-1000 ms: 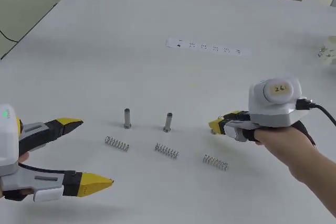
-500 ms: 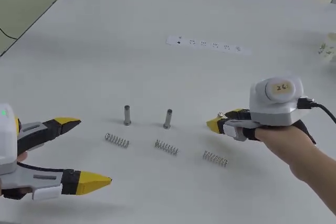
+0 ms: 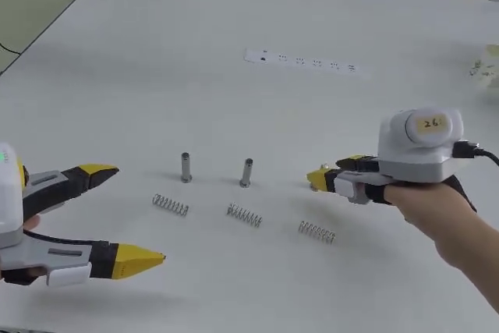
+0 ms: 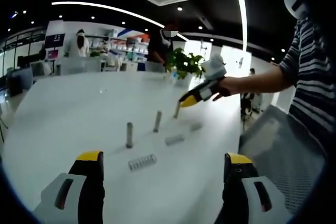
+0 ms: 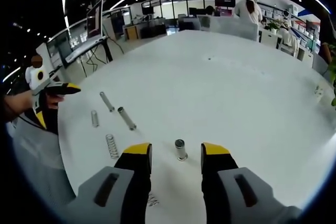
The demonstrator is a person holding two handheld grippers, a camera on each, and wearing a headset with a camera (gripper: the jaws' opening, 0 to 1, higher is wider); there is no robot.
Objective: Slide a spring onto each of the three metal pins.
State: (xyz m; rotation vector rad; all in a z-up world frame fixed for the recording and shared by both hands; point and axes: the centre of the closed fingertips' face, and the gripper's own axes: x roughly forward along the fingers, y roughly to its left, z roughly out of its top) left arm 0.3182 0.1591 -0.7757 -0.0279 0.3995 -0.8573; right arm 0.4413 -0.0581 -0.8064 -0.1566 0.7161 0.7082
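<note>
Two steel pins stand upright on the white table. In the right gripper view the third pin stands between the jaws of my right gripper, which is open and not touching it. Three springs lie in a row, one in front of each pin. In the head view my right gripper is at the right end of the pin row. At the lower left my left gripper is wide open and holds nothing, short of the nearest spring.
A white power strip lies flat farther back on the table. A small pale object sits at the right edge. People stand at the table's far end in the gripper views.
The head view has shifted slightly. Both grippers, the pins and the springs stand much as they did a second ago.
</note>
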